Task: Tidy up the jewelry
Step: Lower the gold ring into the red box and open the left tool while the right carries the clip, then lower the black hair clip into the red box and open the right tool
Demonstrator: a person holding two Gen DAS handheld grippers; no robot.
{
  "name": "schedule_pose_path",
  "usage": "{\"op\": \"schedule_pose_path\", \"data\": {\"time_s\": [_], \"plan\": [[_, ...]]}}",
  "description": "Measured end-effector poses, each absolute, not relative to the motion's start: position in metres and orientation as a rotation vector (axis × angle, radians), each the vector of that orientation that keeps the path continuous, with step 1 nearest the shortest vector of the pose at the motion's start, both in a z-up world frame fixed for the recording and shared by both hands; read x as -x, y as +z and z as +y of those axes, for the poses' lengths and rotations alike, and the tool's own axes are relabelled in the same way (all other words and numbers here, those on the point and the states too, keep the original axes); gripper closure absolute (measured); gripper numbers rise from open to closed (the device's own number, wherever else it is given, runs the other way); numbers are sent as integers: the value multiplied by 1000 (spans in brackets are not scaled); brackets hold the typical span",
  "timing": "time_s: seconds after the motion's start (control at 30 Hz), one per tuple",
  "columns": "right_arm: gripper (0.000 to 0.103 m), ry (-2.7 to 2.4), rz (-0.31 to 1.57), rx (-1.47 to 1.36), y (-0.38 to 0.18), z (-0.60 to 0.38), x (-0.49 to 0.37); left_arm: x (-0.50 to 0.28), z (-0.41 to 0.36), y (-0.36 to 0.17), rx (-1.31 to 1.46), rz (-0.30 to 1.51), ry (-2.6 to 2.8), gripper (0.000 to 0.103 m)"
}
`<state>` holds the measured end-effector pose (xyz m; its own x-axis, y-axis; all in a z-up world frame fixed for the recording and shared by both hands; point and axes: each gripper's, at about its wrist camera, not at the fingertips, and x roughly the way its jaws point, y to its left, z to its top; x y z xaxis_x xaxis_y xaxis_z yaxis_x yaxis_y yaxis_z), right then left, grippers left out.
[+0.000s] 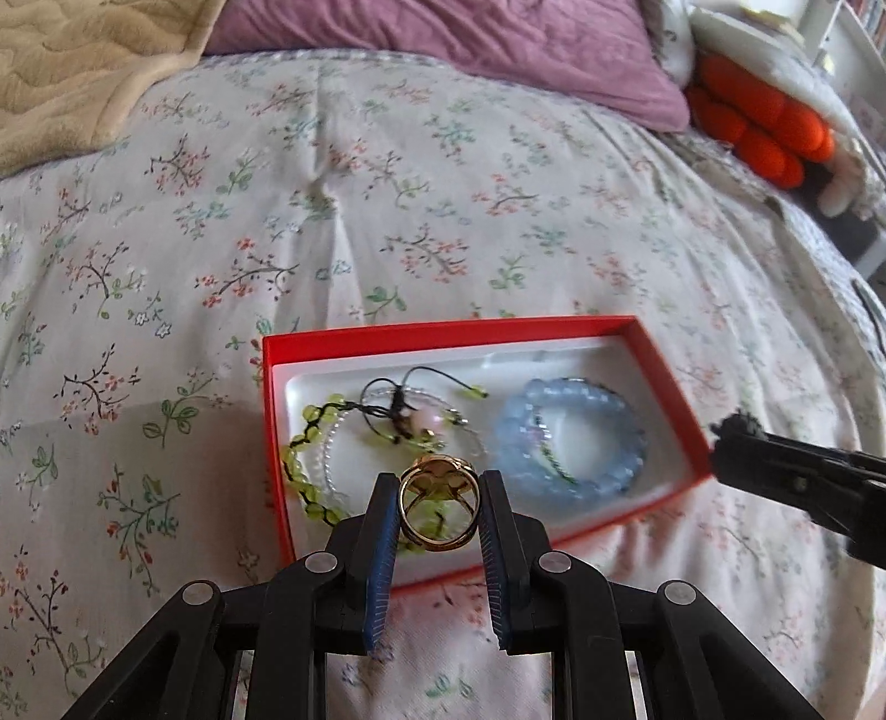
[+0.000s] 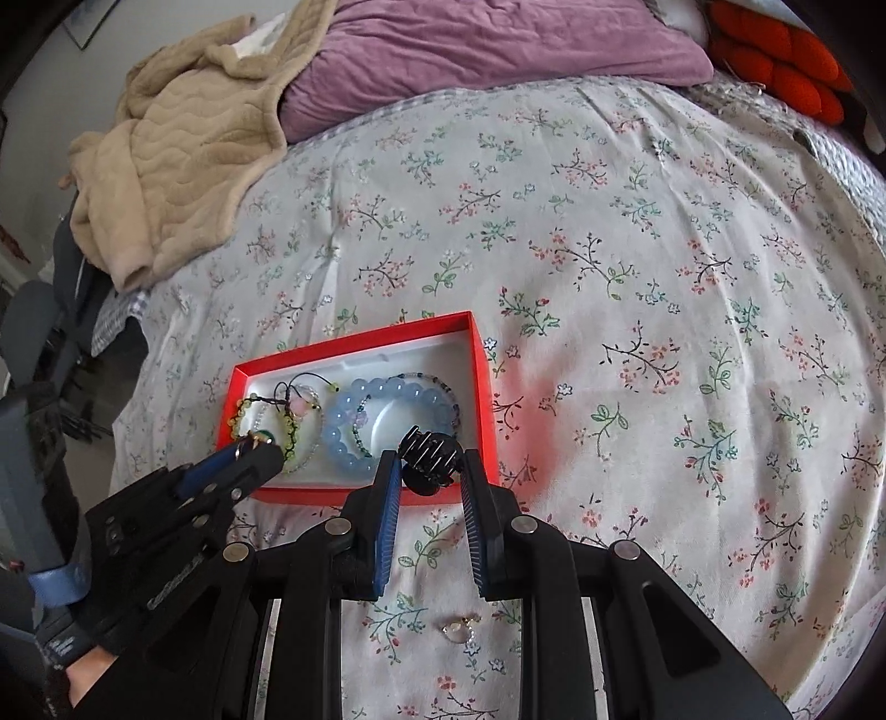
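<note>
A red jewelry box (image 1: pixel 276 421) with a white lining lies on the floral bedspread; it also shows in the right wrist view (image 2: pixel 483 387). Inside lie a green bead bracelet (image 1: pixel 299 471), a clear bead bracelet and a blue bead bracelet (image 1: pixel 570 437). My left gripper (image 1: pixel 437 498) is shut on a gold ring (image 1: pixel 437 512), held over the box's near edge. My right gripper (image 2: pixel 429 471) is shut on a black claw hair clip (image 2: pixel 429 457), just above the box's near right corner. A small gold and pearl piece (image 2: pixel 458 628) lies on the bedspread under the right gripper.
A purple pillow (image 2: pixel 498 50) and a beige blanket (image 2: pixel 177 155) lie at the head of the bed. An orange plush (image 1: pixel 758 122) sits at the far right. The bed's left edge drops toward a chair (image 2: pixel 27 332).
</note>
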<state>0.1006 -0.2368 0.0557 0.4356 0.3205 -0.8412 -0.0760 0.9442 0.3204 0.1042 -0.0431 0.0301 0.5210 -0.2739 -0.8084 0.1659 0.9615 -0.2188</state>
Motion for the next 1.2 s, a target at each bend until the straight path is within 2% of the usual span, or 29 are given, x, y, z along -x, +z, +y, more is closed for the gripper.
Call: {"op": "schedule_pose_path", "data": {"time_s": [0.23,0.3,0.37,0.67,0.97,1.2], "plan": [[80,267,1102,-234,55,-230,-104,-108,-44,27,119,994,-262,80],[80,271,1104,-230,55,-227,-105,-105,-44,30,114,991,-267,76],[80,273,1108,-227,54,-225,-106,-102,-44,34,104,981,-264,65],[79,276,1133,-209,45,-213,-115,-83,-37,47,53,962,-263,43],[79,271,1148,-175,36,-198,-128,-67,-34,45,-12,976,-253,30],[79,263,1153,-175,33,-196,-131,-63,-31,42,-38,989,-248,27]]}}
